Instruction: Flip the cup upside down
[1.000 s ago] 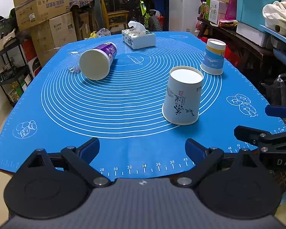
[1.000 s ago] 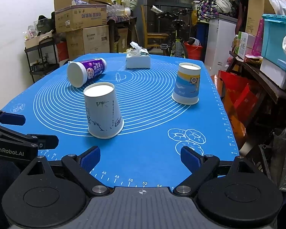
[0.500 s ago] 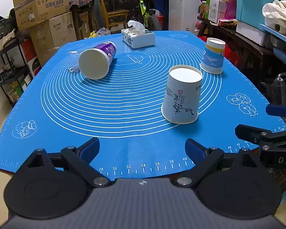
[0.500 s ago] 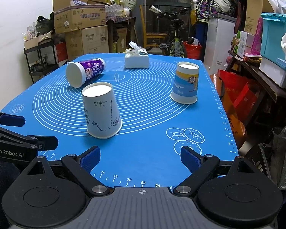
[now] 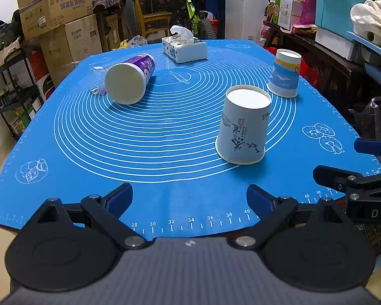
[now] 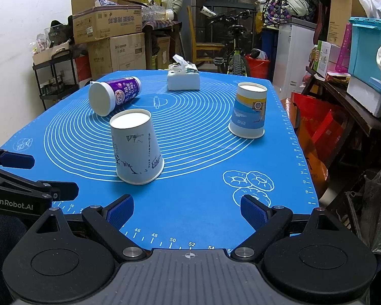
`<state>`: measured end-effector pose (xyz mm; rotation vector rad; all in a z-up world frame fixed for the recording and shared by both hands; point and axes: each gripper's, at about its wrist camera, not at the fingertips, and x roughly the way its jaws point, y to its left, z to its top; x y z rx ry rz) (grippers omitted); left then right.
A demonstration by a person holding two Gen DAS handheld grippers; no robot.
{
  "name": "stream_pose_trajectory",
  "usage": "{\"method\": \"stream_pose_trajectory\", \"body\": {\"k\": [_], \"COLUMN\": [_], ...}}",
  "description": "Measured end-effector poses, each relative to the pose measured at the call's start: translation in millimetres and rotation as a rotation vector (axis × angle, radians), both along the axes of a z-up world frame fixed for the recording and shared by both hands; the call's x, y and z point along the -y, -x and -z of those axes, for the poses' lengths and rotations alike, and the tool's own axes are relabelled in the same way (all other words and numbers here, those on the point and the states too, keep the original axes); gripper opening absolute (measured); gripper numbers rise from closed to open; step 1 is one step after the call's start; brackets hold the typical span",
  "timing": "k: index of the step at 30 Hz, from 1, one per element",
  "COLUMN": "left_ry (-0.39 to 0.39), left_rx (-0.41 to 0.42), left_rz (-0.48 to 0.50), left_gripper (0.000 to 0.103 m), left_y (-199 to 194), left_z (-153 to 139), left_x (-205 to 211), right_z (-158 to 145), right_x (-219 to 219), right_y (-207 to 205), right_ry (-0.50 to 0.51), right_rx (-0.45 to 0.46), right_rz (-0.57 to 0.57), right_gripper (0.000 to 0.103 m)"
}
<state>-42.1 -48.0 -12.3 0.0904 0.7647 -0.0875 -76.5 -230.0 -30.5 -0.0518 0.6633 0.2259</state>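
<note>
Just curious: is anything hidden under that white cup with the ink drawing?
Cannot tell. The white cup stands mouth down on the blue mat; only its closed bottom shows on top, so its inside is covered.

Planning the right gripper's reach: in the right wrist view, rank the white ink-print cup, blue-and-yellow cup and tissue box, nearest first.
1. white ink-print cup, ahead-left of the right gripper.
2. blue-and-yellow cup, farther, right.
3. tissue box, far edge, centre.

Purple cup's (image 5: 129, 77) mouth faces away (hidden), rim unseen.
</note>
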Motion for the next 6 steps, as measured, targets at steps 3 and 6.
{"method": "stream_pose_trajectory", "body": {"k": [3, 6], "left_ry": [0.001, -0.001], "left_rx": [-0.003, 0.0], "left_rz": [0.0, 0.002], "left_gripper": [0.096, 0.096], "left_y": [-0.8, -1.2], "left_z": [0.9, 1.5], "left_x": [-0.4, -0.9], "right_z": [1.0, 1.0], "right_x": [-1.0, -1.9], "right_y": [0.0, 0.3], "right_ry": [0.0, 0.0], "right_rx": [-0.003, -0.003], "right_rz": [-0.002, -0.002], "right_gripper": [0.092, 0.092]}}
